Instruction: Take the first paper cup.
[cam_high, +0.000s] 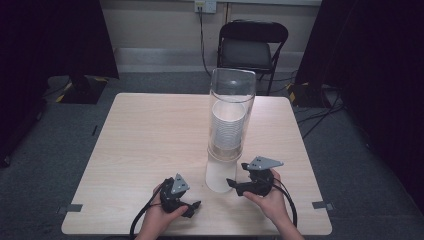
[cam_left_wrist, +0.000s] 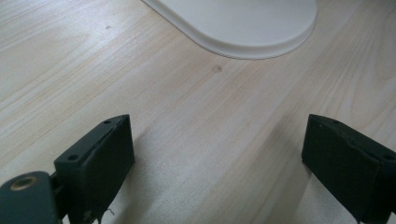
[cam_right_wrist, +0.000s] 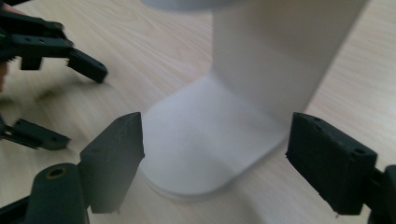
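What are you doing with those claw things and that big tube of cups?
A person sits at a wooden table, holding a gripper in each hand. Both the left gripper and the right gripper are open and hold nothing. Between them stands a cup dispenser: a clear tube with a stack of cups inside, on a white base. Nothing has been picked up yet.

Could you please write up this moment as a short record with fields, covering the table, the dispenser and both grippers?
surface: light wooden table
main object: cup dispenser, upright, clear tube on a white base
contents: stack of white cups inside the tube
left gripper: open, above bare table, near the base edge
right gripper: open, fingers spread on either side of the white base, not touching it
background: black folding chair behind the table
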